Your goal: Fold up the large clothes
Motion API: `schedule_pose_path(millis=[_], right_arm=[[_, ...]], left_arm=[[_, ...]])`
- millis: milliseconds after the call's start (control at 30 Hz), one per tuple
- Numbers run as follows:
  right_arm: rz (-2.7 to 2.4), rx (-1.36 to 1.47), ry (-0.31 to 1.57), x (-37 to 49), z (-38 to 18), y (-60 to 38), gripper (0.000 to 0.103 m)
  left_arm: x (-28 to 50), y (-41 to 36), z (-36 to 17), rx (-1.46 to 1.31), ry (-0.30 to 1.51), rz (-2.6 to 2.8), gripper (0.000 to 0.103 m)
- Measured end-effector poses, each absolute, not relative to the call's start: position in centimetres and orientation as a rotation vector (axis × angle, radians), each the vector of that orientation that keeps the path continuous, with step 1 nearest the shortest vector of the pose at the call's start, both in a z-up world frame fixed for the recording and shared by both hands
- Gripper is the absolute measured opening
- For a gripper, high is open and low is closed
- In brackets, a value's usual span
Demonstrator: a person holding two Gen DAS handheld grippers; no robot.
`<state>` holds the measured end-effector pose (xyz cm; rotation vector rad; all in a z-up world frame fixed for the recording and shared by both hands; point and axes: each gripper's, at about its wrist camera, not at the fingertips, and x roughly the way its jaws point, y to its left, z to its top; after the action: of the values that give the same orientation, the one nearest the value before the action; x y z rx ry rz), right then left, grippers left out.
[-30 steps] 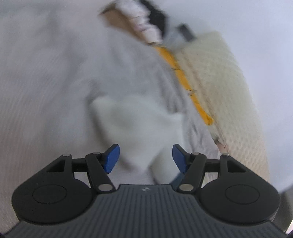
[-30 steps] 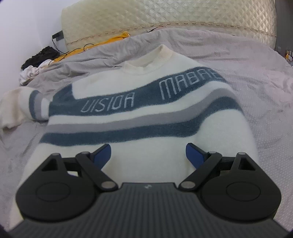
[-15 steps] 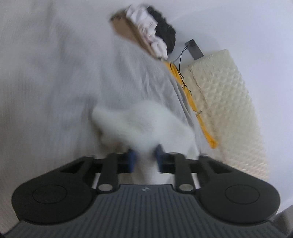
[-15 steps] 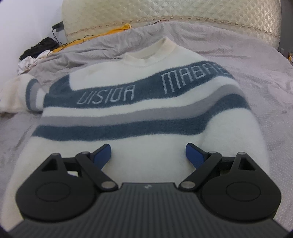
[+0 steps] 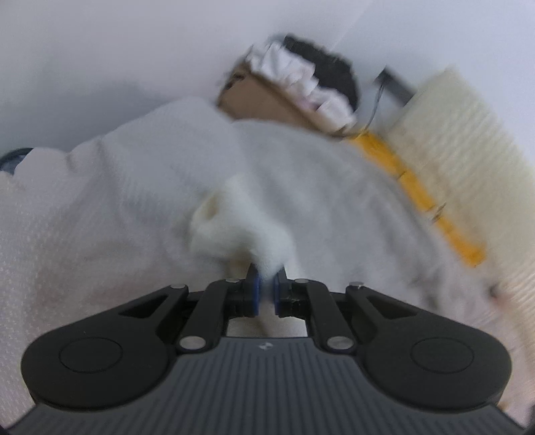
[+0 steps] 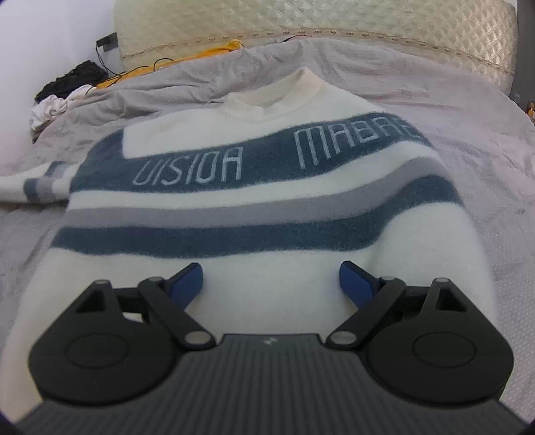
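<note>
A white sweater with blue and grey stripes and pale lettering lies face up on the grey bed cover, collar toward the headboard. Its left sleeve stretches out to the left. My right gripper is open and empty, just above the sweater's lower body. My left gripper is shut on the fluffy white sleeve cuff, which bunches up in front of the fingers. That view is blurred.
A quilted cream headboard runs along the far side. A yellow item and a black cable lie near it. A pile of black and white clothes sits at the bed's far left corner by the wall.
My left gripper closed on the sleeve cuff and has lifted it off the bed. My right gripper moved a little closer over the sweater and stayed open.
</note>
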<state>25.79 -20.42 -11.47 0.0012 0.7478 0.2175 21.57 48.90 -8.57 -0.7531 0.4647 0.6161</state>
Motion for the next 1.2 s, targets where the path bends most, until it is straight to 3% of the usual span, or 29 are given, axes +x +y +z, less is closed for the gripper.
schedule_pose_path(millis=[133,467,833,1200], right_arm=[[0.222,0.01,0.753,25.9,-11.5,-20.7,0.09],[0.247,0.064,0.738,25.1,-10.7,-21.5,0.09],[0.276,0.089,0.648,21.0,-7.1,-23.0,0.09],[0.284,0.264,0.673,16.5,-5.1,-26.1,0.09]], left_arm=[[21.2,47.7,-9.8,-0.733,0.466,0.618,0.01],[17.2,40.5,-4.2,-0.79,0.536,0.496,0.052],[12.7,22.3,-0.3,-0.704,0.652,0.141,0.052],[5.9,10.1,-9.2,-0.894,0.955,0.02,0.052]])
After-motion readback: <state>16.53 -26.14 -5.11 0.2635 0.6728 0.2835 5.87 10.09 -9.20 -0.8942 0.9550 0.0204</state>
